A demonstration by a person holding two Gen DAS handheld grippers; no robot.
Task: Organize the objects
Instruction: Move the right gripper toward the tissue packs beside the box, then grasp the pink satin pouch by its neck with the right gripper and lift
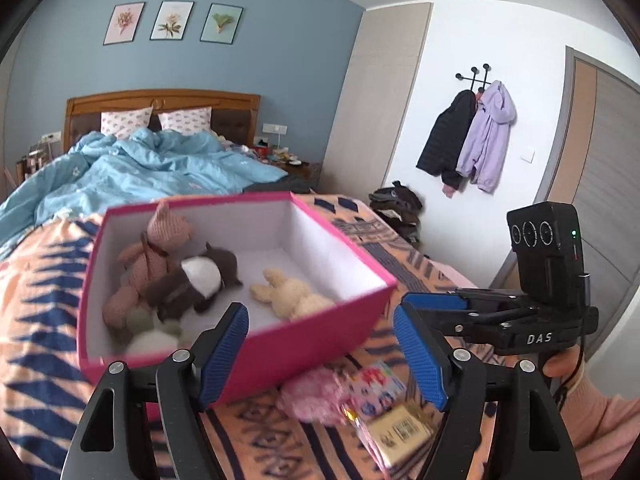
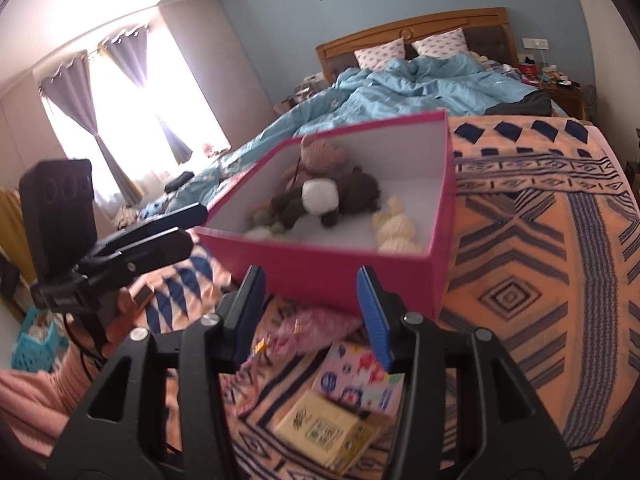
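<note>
A pink cardboard box [image 1: 280, 344], open-topped and white inside, sits on an orange-and-navy patterned blanket [image 1: 36, 320] at the foot of a bed. At least four soft toys lie in it: a pinkish-brown knitted bear [image 1: 154, 248] against the far left wall, a dark brown plush with a white patch [image 1: 200, 280] lying across the middle, a cream plush rabbit [image 1: 290, 294] alone on the right side, and a pale greenish-white plush [image 1: 152, 326] in the near left corner, too blurred to name more closely.

Outside the box, just in front of its near wall, lies a pink fluffy item [image 1: 316, 396]. Beside it are two flat things: a colourful cartoon-printed packet [image 2: 356, 378] and a yellow-beige booklet with dark print [image 2: 320, 430] overlapping its near edge.

The left gripper [image 1: 320, 356] hangs above the box's near wall with its two blue-padded fingers spread wide and nothing between them. The right gripper [image 2: 310, 314] hovers over the loose items in front of the box, likewise wide and empty. Each shows in the other's view, off to the side.

Behind, a rumpled light-blue duvet [image 1: 152, 164] covers the bed, two patterned pillows [image 1: 126, 122] lean on the wooden headboard [image 1: 160, 100], and three framed botanical prints [image 1: 172, 20] hang on the blue wall. Two jackets [image 1: 468, 140], one black and one lilac, hang from a wall hook.
</note>
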